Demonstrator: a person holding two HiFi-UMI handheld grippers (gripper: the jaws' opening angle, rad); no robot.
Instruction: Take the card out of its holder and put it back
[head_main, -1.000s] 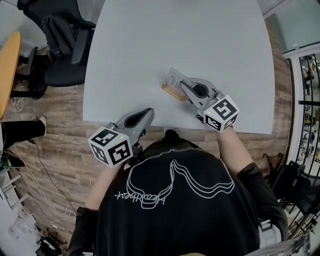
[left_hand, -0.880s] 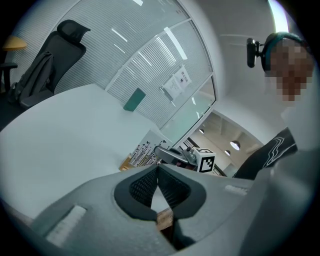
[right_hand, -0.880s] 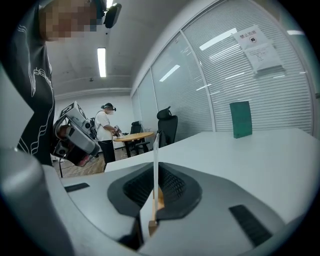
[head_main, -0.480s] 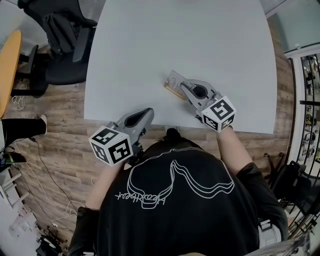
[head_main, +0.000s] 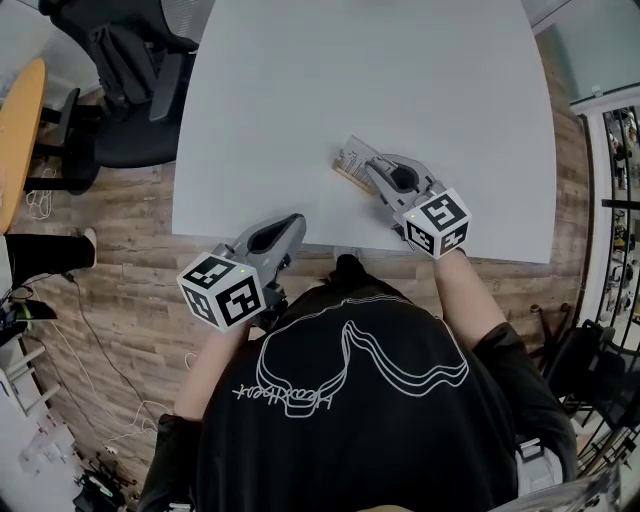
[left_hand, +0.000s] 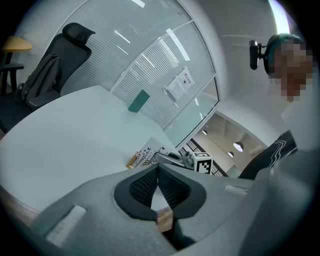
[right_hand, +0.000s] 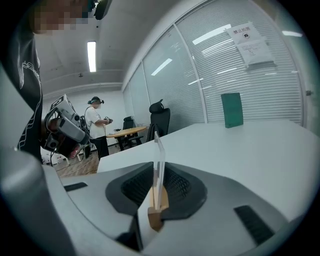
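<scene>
One card holder (head_main: 349, 177) near table (head_main: 400, 90) front edge, wide surface beyond.

A white table (head_main: 400, 80) stands on a wood-plank floor (head_main: 130, 250), a black office chair (head_main: 120, 100) and an orange tabletop (head_main: 18, 130) to its left, a green block (right_hand: 232, 110) upright at its far edge, paper notices (right_hand: 252, 42) on the glass wall behind.
</scene>
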